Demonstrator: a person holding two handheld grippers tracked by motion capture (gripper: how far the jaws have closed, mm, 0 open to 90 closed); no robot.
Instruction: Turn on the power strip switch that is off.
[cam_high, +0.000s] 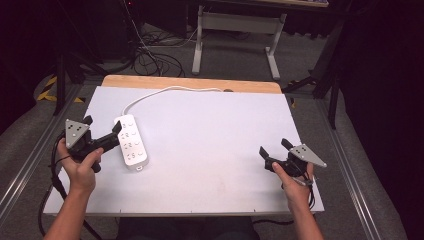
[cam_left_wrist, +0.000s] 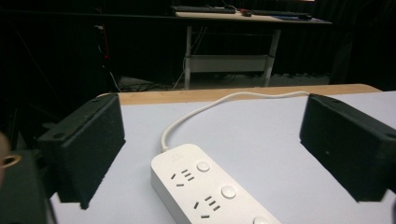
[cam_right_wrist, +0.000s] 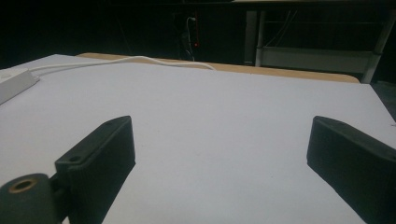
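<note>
Two grippers on the surface (cam_high: 210, 165): left gripper (cam_high: 102, 131) beside the strip (cam_high: 131, 141), right gripper (cam_high: 274, 152) well apart. Left gripper view: fingers (cam_left_wrist: 84, 149) spread, strip between, likely lining up. Right gripper view: fingers (cam_right_wrist: 100, 163) apart, idle.

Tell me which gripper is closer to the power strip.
The left gripper: it is beside the white power strip, which lies between its open jaws in its own view. The right gripper is far across the table.

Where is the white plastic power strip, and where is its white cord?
White plastic power strip (cam_high: 131, 142), high view, middle of its top face with the sockets.
White round cord (cam_high: 170, 88), high view, the curved stretch near the table's far edge.
</note>
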